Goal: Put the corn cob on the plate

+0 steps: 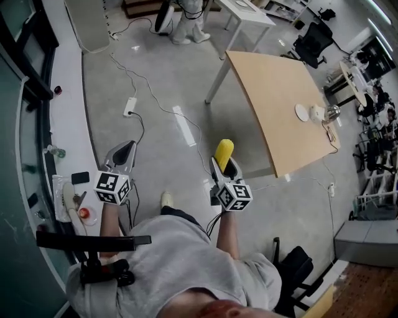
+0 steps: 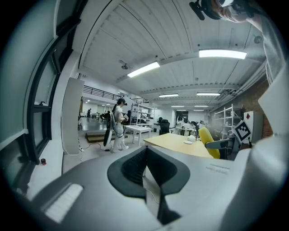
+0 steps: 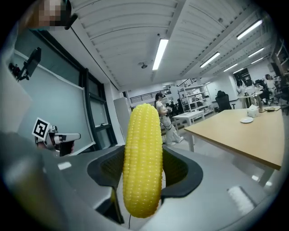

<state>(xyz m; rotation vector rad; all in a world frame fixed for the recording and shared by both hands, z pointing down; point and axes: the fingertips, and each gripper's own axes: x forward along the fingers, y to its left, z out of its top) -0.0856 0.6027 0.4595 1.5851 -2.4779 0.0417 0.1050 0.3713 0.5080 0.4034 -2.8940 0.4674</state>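
Note:
The yellow corn cob (image 1: 223,151) stands upright between the jaws of my right gripper (image 1: 222,163), which is shut on its lower half. In the right gripper view the corn cob (image 3: 143,162) fills the centre. The white plate (image 1: 302,112) lies on the wooden table (image 1: 267,87), ahead and to the right, next to a white pot (image 1: 318,113). The plate (image 3: 246,120) is small and far off on the table (image 3: 239,137). My left gripper (image 1: 123,149) is held over the floor with nothing in it; its pads (image 2: 135,164) meet at the tip.
A person in white (image 1: 186,25) stands beyond a white table (image 1: 249,15). Cables and a power strip (image 1: 129,107) lie on the floor. A ledge (image 1: 65,124) with small items runs along the left window. An office chair (image 1: 314,40) stands behind the wooden table.

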